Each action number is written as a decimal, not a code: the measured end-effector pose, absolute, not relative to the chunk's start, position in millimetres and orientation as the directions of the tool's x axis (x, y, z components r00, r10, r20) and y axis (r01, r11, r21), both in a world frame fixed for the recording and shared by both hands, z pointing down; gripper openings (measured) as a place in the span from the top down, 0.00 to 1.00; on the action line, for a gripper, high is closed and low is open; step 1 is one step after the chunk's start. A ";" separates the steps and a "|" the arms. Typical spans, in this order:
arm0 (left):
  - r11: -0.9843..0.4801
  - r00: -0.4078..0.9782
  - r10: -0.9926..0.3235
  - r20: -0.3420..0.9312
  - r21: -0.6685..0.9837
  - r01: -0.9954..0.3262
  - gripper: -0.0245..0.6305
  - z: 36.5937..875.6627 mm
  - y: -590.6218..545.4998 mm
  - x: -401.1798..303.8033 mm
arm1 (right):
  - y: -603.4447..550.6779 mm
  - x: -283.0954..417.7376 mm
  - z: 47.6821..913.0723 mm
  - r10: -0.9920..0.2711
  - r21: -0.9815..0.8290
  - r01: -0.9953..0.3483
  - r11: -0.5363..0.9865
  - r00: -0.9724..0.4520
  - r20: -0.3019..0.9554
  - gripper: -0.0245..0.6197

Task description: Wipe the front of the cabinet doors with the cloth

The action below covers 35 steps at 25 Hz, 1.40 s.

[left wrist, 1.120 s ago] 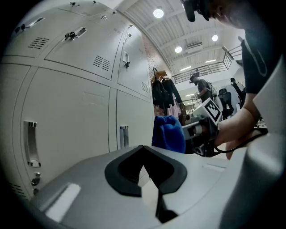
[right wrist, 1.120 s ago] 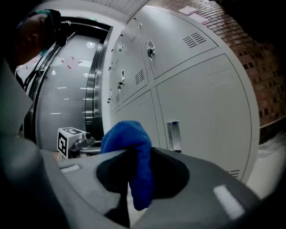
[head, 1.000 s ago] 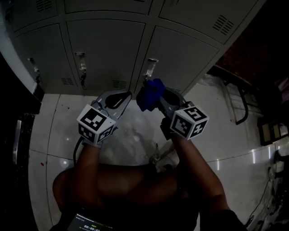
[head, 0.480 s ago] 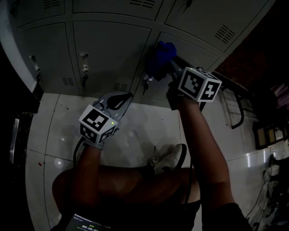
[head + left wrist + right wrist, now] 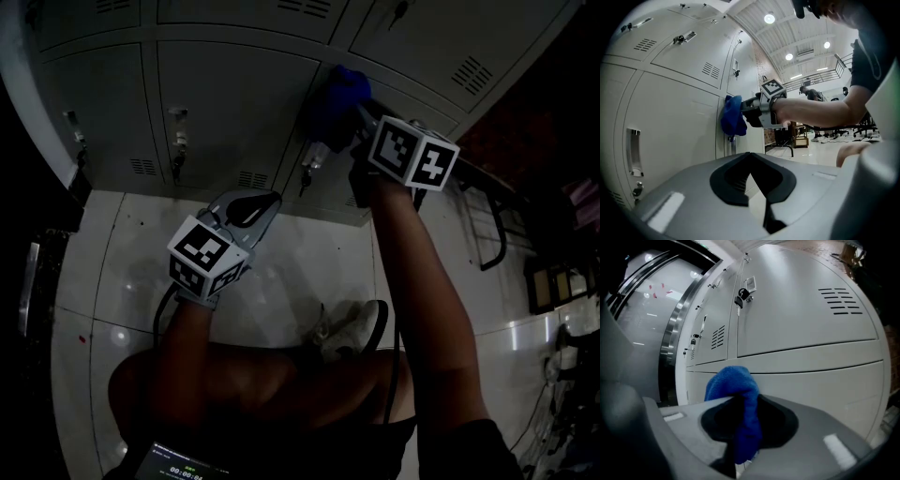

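The blue cloth (image 5: 736, 394) is pinched fast between the jaws of the right gripper (image 5: 740, 437) and is held against a cabinet door (image 5: 820, 394) at its upper left corner, above the latch (image 5: 314, 155). The left gripper (image 5: 749, 159) is held low, jaws together on nothing. Wiping is judged under way; a stroke across the panel is called for next. No writing can be read.

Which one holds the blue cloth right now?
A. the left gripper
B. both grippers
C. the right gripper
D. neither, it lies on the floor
C: the right gripper has its jaws clamped on the blue cloth at a cabinet door, while the left gripper is shut on nothing.
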State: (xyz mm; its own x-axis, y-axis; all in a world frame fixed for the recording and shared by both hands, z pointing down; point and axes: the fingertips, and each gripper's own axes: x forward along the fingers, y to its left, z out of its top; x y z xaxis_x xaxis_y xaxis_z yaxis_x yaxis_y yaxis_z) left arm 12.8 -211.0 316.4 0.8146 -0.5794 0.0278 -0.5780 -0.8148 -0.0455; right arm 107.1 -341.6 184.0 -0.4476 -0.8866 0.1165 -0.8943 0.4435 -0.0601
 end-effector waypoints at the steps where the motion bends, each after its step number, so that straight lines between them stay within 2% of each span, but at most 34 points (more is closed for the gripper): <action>1: -0.816 0.815 -0.578 0.028 -0.045 -0.577 0.96 316.5 -210.9 12.8 | -341.2 110.6 184.4 -0.890 -0.055 -0.897 0.438 -0.441 0.118 0.84; 11: -0.816 0.815 -0.578 0.048 -0.042 -0.576 0.96 322.0 -210.3 14.6 | -334.7 195.0 186.5 -0.927 -0.076 -0.937 0.342 -0.349 0.133 0.84; 20: -0.821 0.818 -0.571 0.066 -0.045 -0.569 0.96 328.6 -211.2 17.9 | -326.7 285.9 188.4 -0.971 -0.024 -0.980 0.199 -0.200 0.128 0.84; 35: -0.820 0.817 -0.573 0.071 -0.042 -0.571 0.96 329.9 -212.2 17.5 | -317.3 343.8 185.3 -0.990 -0.037 -0.997 0.070 -0.074 0.118 0.84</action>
State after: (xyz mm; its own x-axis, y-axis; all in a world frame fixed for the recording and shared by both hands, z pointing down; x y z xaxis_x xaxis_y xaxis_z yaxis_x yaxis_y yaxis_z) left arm 17.5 -212.2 329.9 0.8168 -0.5725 0.0712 -0.5710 -0.8199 -0.0420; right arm 343.8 -317.3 185.3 -0.0741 -0.9902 0.1184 -0.9968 0.0701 -0.0375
